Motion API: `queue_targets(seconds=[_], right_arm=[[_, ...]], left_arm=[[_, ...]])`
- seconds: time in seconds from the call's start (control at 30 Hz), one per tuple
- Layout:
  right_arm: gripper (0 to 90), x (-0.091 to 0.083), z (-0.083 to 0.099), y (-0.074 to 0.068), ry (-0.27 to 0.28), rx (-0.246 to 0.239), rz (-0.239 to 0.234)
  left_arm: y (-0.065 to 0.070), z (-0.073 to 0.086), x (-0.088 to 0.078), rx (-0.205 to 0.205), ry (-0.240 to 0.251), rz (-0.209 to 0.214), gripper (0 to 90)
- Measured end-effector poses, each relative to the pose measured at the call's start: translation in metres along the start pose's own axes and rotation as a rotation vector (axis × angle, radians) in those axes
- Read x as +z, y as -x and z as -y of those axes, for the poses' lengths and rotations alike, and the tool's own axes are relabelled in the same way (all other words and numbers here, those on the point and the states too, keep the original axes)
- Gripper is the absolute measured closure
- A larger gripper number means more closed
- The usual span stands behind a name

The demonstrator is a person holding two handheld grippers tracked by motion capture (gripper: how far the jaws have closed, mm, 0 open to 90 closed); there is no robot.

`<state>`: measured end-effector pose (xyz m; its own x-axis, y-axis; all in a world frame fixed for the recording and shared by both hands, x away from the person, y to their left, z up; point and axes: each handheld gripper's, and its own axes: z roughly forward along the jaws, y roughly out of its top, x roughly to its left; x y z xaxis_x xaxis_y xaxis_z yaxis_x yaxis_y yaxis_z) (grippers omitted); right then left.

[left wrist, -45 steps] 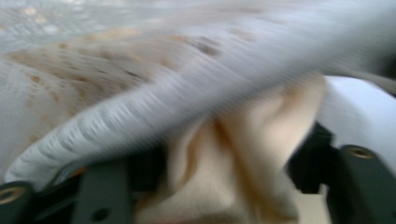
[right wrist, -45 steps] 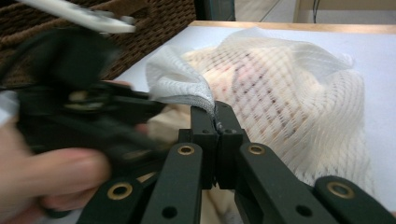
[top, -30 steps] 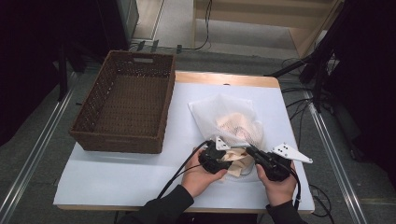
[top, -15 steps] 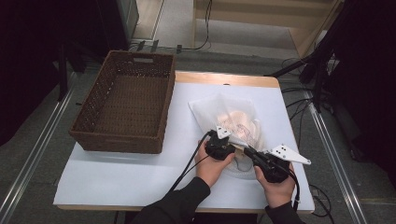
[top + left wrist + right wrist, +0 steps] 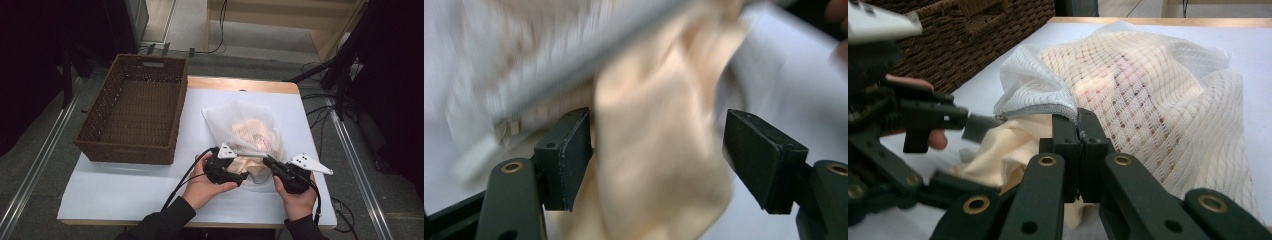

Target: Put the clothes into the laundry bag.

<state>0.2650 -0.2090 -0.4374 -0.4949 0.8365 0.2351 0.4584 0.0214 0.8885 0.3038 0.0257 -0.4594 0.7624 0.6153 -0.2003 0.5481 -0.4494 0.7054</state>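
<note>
— Jaws first, then. The right gripper (image 5: 1079, 131) has its two black pads pressed flat together on the grey zipper hem of the mesh bag (image 5: 246, 131), right at the bag's mouth. That pinch is plain in the right gripper view.

— And the left gripper (image 5: 659, 157)?

— Spread. Its jaws have just been opening, and the cream cloth (image 5: 659, 150) hangs loose between the blocky pads. One pad may brush the cloth on its near side, the other stands well clear of it.

— What's the cloth like?

— Soft, matte, peach-cream, crumpled into thick folds. It spills out of the bag's opening toward the person. The bag is white netting with a diamond weave, puffy and see-through, so more pale fabric with some reddish marks shows inside.

— Which way does the bag lie?

— Long axis running away from the person, mouth at the near end between the two hands, closed end pointing toward the far edge of the white table (image 5: 125, 185). It sits on the right half of the tabletop.

— Beyond that?

— A dark brown woven basket (image 5: 100, 125), rectangular with a handle slot in its far wall, stands on the table's left side, apart from the bag.
</note>
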Motion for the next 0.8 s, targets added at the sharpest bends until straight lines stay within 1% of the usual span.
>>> queue_targets(seconds=[0.03, 0.07, 0.1, 0.13, 0.17, 0.2, 0.23, 0.27, 0.3, 0.33, 0.37, 0.4, 0.43, 0.47, 0.5, 0.53, 0.57, 0.6, 0.63, 0.67, 0.7, 0.73, 0.77, 0.8], right_arm=[[90.0, 0.000, 0.000, 0.000, -0.001, 0.003, 0.001], [90.0, 0.000, 0.000, 0.001, 0.000, 0.006, 0.000], [90.0, 0.001, 0.001, 0.001, -0.002, 0.004, 0.000], [90.0, 0.001, 0.001, 0.001, -0.002, 0.005, -0.001], [90.0, 0.001, 0.001, 0.000, -0.002, 0.004, -0.009], [90.0, 0.001, 0.001, 0.000, -0.002, 0.004, -0.009], [90.0, 0.001, 0.001, -0.001, -0.001, 0.002, -0.012], [90.0, 0.001, 0.001, -0.002, 0.001, -0.001, -0.020], [90.0, 0.001, 0.001, -0.003, 0.006, -0.004, -0.024], [90.0, 0.001, 0.000, -0.005, 0.008, -0.004, -0.032], [90.0, 0.001, 0.000, -0.006, 0.011, -0.004, -0.036], [90.0, 0.000, -0.001, -0.008, 0.017, -0.001, -0.046], [90.0, 0.000, -0.001, -0.008, 0.017, -0.001, -0.046], [90.0, 0.000, -0.002, -0.009, 0.021, 0.004, -0.048], [90.0, -0.002, -0.003, -0.009, 0.024, 0.015, -0.050], [90.0, -0.002, -0.003, -0.008, 0.025, 0.019, -0.050], [90.0, -0.002, -0.002, -0.008, 0.020, 0.020, -0.046], [90.0, -0.002, -0.002, -0.007, 0.017, 0.020, -0.046], [90.0, -0.001, -0.001, -0.006, 0.016, 0.022, -0.045], [90.0, -0.001, -0.001, -0.006, 0.016, 0.022, -0.045], [90.0, 0.001, 0.001, -0.006, -0.003, 0.021, -0.036], [90.0, 0.001, 0.001, -0.006, -0.003, 0.021, -0.036], [90.0, 0.001, 0.002, -0.006, -0.009, 0.014, -0.028], [90.0, 0.003, 0.004, -0.004, -0.018, 0.008, -0.017]], left_arm=[[-0.001, 0.003, 0.004, 0.008, -0.038, -0.021, 29.9], [-0.001, 0.005, 0.007, 0.024, -0.053, -0.041, 39.1], [0.000, 0.005, 0.008, 0.033, -0.041, -0.063, 47.2], [0.001, 0.004, 0.008, 0.020, -0.042, -0.084, 58.5], [0.000, 0.002, 0.008, -0.007, -0.041, -0.050, 81.2], [0.001, 0.000, 0.008, -0.013, -0.038, -0.029, 81.2], [0.004, -0.003, 0.009, 0.001, -0.023, -0.027, 84.4], [0.007, -0.005, 0.010, 0.009, -0.017, -0.022, 85.4], [0.012, -0.009, 0.012, 0.015, 0.003, -0.006, 85.6], [0.015, -0.012, 0.013, 0.017, 0.017, -0.003, 85.8], [0.019, -0.016, 0.014, 0.018, 0.033, 0.007, 85.8], [0.021, -0.022, 0.017, 0.007, 0.059, 0.031, 85.8], [0.022, -0.025, 0.019, 0.002, 0.078, 0.039, 85.8], [0.023, -0.030, 0.022, 0.001, 0.100, 0.029, 85.8], [0.022, -0.033, 0.027, -0.012, 0.125, 0.009, 85.8], [0.016, -0.036, 0.037, -0.053, 0.150, -0.053, 85.8], [0.012, -0.036, 0.043, -0.076, 0.159, -0.089, 85.8], [0.009, -0.035, 0.050, -0.095, 0.157, -0.114, 85.8], [0.006, -0.034, 0.056, -0.097, 0.142, -0.141, 85.7], [0.006, -0.034, 0.056, -0.097, 0.142, -0.141, 85.6], [0.002, -0.031, 0.062, -0.100, 0.122, -0.132, 85.3], [0.002, -0.031, 0.062, -0.100, 0.122, -0.132, 84.4], [0.001, -0.031, 0.062, -0.098, 0.122, -0.118, 84.4], [0.000, -0.032, 0.054, -0.083, 0.100, -0.037, 70.9]])
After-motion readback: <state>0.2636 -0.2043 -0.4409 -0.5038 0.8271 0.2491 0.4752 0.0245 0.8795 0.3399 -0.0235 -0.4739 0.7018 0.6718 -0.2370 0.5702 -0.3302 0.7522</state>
